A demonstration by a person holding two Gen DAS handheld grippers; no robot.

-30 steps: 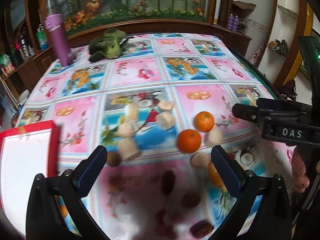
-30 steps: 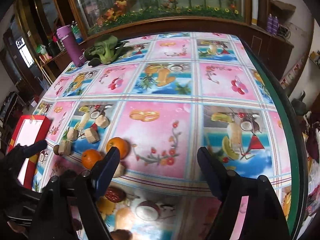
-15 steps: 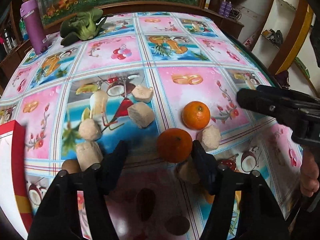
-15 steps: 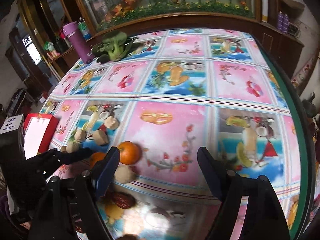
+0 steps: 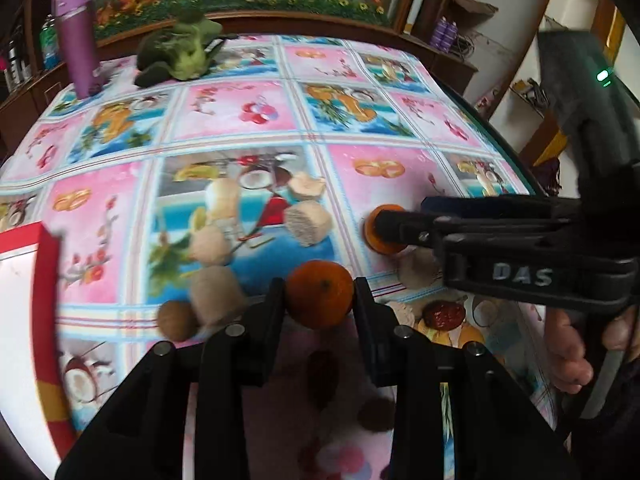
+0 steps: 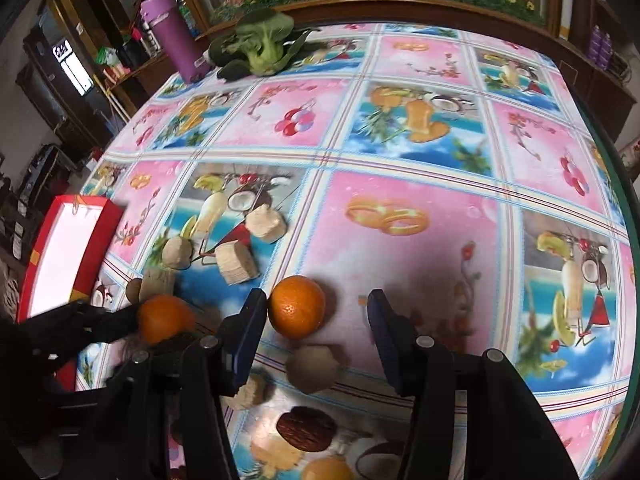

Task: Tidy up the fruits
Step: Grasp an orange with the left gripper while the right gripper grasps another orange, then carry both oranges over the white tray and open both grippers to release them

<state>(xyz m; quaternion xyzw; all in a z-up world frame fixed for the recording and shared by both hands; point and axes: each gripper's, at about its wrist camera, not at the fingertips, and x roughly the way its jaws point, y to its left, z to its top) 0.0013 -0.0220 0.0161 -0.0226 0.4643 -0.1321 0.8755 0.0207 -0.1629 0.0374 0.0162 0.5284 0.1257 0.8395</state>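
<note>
Gripping tight, my left claw (image 5: 319,294) has just been closing and now both pads press the sides of one orange (image 5: 320,294) at six o'clock in its view. At nine o'clock sits the red tray (image 5: 44,280) with its white floor, and tan root chunks (image 5: 308,222) lie around the middle of the fruit-printed tablecloth (image 5: 240,112). At eleven o'clock stand a purple bottle (image 5: 78,38) and a leafy green vegetable (image 5: 180,52) before a wooden cabinet with painted flowers. My right claw (image 6: 316,318) has also been closing but stands part open: the second orange (image 6: 297,306) touches its left finger (image 6: 250,320), the other finger well clear. A dark red date (image 6: 306,428) lies at six o'clock there.
</note>
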